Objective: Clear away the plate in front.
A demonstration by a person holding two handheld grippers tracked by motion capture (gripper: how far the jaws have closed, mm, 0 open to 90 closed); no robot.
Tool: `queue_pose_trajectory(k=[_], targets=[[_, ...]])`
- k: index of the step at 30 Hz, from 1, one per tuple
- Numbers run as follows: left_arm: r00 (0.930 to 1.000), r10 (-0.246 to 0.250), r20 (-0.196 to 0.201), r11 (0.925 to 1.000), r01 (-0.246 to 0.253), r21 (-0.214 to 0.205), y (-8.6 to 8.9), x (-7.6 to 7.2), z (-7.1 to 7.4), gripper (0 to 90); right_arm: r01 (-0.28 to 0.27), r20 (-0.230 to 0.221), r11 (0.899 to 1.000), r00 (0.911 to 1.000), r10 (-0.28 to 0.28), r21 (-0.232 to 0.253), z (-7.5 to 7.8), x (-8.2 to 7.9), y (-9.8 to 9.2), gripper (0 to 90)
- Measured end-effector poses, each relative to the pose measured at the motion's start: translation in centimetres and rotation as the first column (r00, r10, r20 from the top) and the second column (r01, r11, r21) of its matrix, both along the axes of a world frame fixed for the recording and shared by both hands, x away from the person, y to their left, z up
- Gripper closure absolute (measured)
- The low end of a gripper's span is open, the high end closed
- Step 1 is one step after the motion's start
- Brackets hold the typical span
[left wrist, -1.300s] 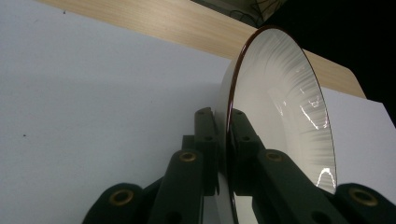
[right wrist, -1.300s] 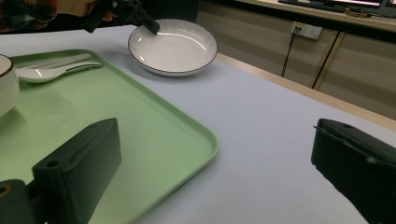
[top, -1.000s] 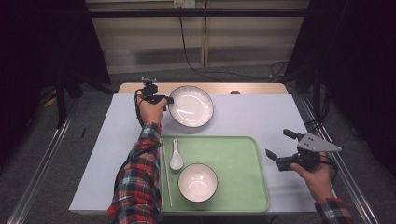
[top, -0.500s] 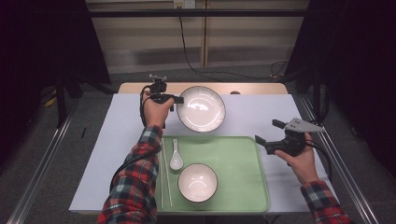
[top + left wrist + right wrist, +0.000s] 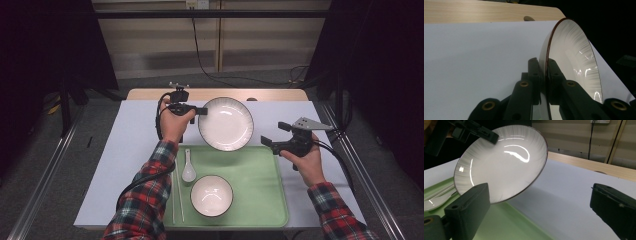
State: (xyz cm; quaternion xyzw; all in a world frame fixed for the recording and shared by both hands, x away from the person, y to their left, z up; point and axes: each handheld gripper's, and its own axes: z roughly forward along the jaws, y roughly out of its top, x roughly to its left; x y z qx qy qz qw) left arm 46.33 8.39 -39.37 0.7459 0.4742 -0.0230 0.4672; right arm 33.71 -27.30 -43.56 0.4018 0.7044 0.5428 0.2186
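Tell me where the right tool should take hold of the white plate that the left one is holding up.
Take the plate by its thin rim on the side facing the right tool, opposite where the left tool is shut on the edge. The plate hangs tilted above the green tray, so that free rim is exposed. The right tool's jaws stand open; come in from the right, one jaw above the rim and one below.

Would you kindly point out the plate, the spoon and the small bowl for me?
plate [image 5: 226,123]: high view, centre of its well.
spoon [image 5: 188,173]: high view, its scoop, on the tray.
bowl [image 5: 211,195]: high view, middle of its inside.
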Motion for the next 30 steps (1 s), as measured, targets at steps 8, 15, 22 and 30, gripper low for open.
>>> queue_pose_trajectory(k=[8,15,22,30], targets=[[0.9975,-0.067,0.023,0.9978,0.067,-0.002,-0.8,-1.3,0.6,84.3,-0.018,-0.052,1.000,0.9985,0.019,0.015,-1.1,0.9,1.2,3.7],[0.9938,-0.105,0.037,0.9942,0.106,-0.019,-1.6,-2.0,1.0,84.3,-0.060,-0.088,0.997,0.9941,0.063,0.044,-1.3,1.1,1.5,15.8],[0.9924,-0.118,0.033,0.9922,0.119,-0.036,-1.9,-2.3,0.8,84.1,-0.147,-0.084,0.988,0.9850,0.151,0.051,-1.9,1.1,2.0,44.2],[0.9903,-0.119,0.071,0.9914,0.123,-0.045,-1.7,-2.4,0.9,84.2,-0.161,-0.093,0.981,0.9809,0.171,0.105,-1.6,0.9,2.0,56.1]])
